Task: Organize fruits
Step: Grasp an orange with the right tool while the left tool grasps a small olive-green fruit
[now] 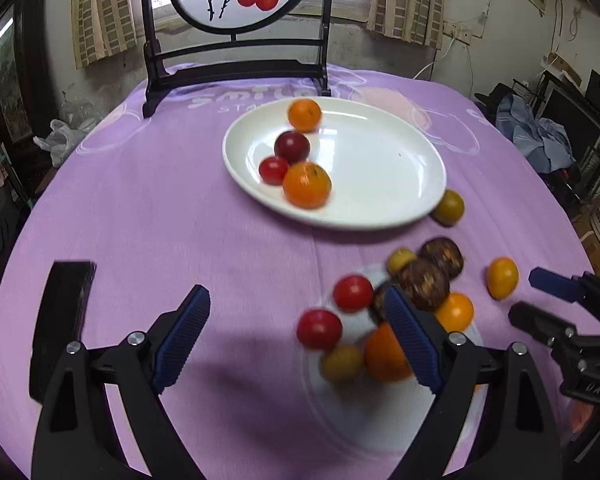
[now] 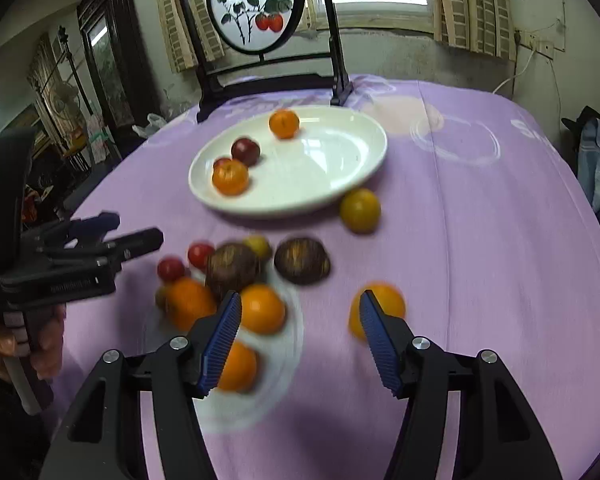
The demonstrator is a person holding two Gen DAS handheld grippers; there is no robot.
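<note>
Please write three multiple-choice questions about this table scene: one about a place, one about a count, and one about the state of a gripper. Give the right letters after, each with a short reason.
1. Where does the yellow-green fruit lie?
A. on the plate
B. on the cloth beside the plate's rim
C. between the fingers of the right gripper

2. How many fruits are on the white plate?
A. two
B. four
C. six

3. How is the left gripper?
A. open and holding nothing
B. shut on an orange
C. shut on a tomato

Answers:
1 B, it rests on the purple cloth just outside the rim.
2 B, two oranges, a dark red fruit and a small red one sit there.
3 A, its fingers stand wide apart with nothing gripped between them.
</note>
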